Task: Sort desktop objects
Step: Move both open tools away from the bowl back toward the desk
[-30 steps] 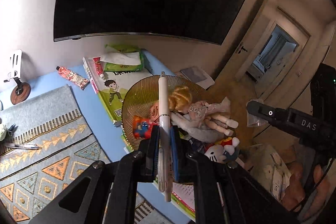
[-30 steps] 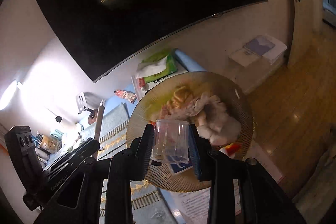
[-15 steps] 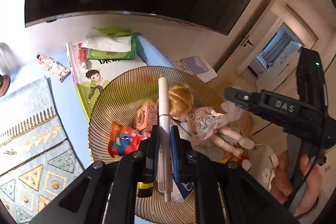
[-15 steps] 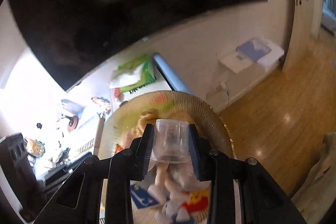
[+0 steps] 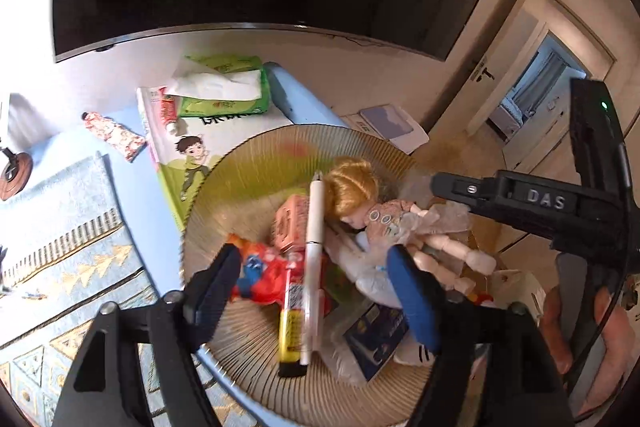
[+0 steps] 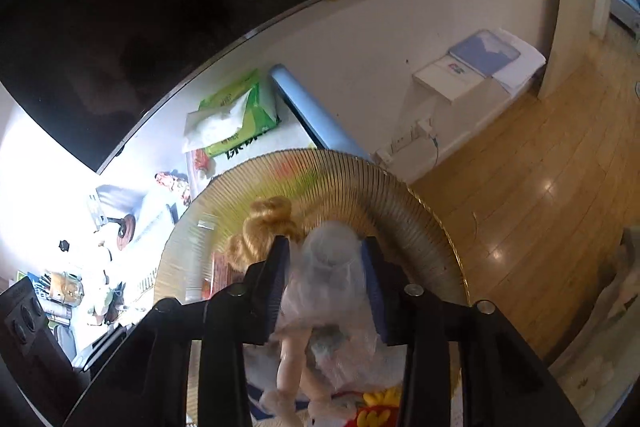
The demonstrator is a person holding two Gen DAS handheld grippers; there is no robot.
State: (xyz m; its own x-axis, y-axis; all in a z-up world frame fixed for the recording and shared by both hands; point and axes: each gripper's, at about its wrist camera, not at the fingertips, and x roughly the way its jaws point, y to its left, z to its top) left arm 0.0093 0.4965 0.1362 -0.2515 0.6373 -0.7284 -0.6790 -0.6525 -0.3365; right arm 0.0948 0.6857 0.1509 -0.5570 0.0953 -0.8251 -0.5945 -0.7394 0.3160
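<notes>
Now the ribbed basket [image 5: 248, 163] overhangs the blue table's [image 5: 148, 203] right edge, crowded except along its far wall. Opening, the left gripper [image 5: 316, 287] has released the white pen [image 5: 314, 227], clamped a second ago, beside the doll [image 5: 360, 195]. Pads parting, the right gripper [image 6: 325, 281] straddles the clear cup [image 6: 328, 251], which has tipped forward.

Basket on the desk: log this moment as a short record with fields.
container: ribbed round basket on blue desk
contents: white pen, blonde doll, red snack packet, pink box
left gripper: jaws opening, pen lies loose between them
right gripper: jaws opening, clear plastic cup between them, over the doll
behind basket: green tissue pack
</notes>
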